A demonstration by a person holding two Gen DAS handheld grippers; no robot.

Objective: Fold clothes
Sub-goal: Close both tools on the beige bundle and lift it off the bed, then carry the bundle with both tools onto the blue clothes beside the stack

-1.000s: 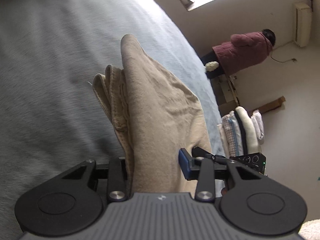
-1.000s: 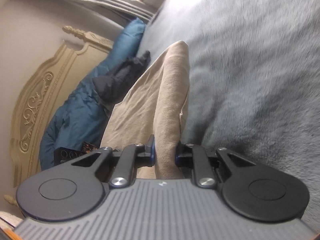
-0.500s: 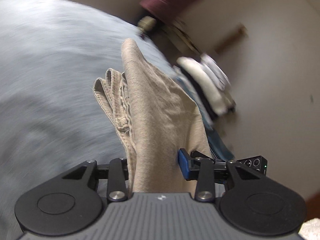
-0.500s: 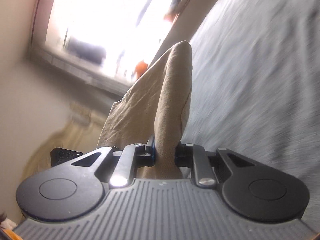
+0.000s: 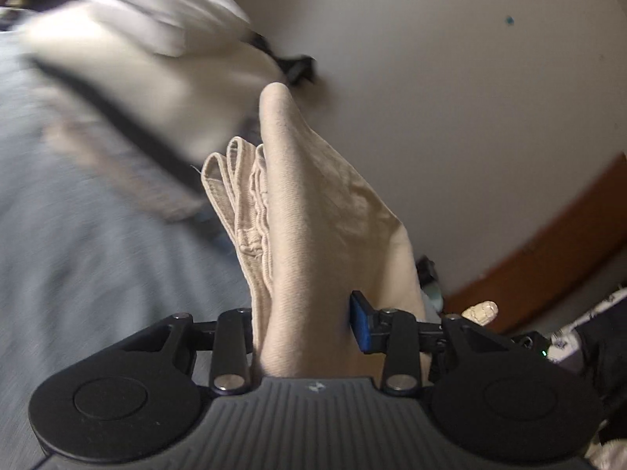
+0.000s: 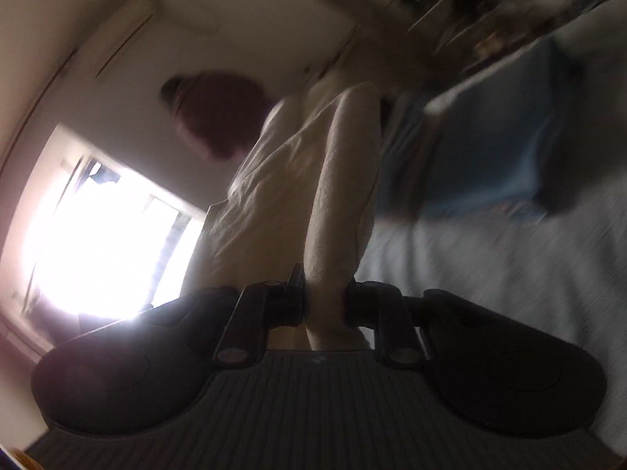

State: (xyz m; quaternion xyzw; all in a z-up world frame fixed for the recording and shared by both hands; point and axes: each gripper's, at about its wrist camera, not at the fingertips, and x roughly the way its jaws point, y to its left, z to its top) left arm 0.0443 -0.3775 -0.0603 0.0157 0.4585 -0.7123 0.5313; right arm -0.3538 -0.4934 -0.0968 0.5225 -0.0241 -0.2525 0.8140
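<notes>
Left gripper [image 5: 305,321] clamped on beige garment [image 5: 309,215], folds rising toward 12 o'clock. Right gripper [image 6: 325,305] clamped on same garment [image 6: 337,203]. Blurred stack [image 5: 129,58] at 10 o'clock; bed [image 6: 490,274] at 3; backlit, dim.

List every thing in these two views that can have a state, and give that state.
beige garment: folded into layers, lifted, clamped at both ends.
left gripper: shut on the garment's thick folded edge.
right gripper: shut on a narrow fold of the garment.
stack of clothes: piled on the blue-grey bedspread, blurred.
window: bright; open or closed, cannot tell.
</notes>
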